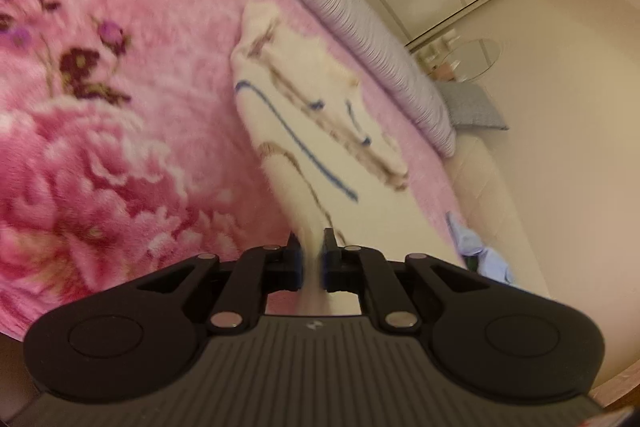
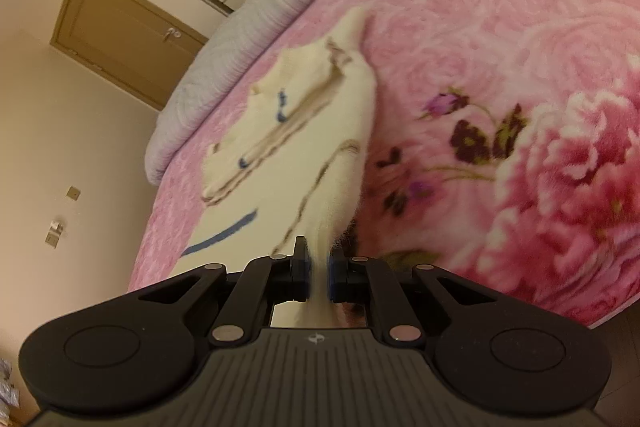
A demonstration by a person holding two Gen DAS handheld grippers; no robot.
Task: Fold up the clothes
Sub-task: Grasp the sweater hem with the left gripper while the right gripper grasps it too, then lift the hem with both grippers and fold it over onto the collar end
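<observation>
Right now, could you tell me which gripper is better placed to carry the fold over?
Neither clearly: the left gripper and right gripper are each shut on the cream garment, so both should probably move together.

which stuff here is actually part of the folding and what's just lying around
In the job:
- cream garment, blue and brown trim, on the bed
- left gripper, shut on it
- right gripper, shut on it

Just there:
- pink floral blanket
- striped bolster
- blue cloth at the bed edge
- door
</observation>
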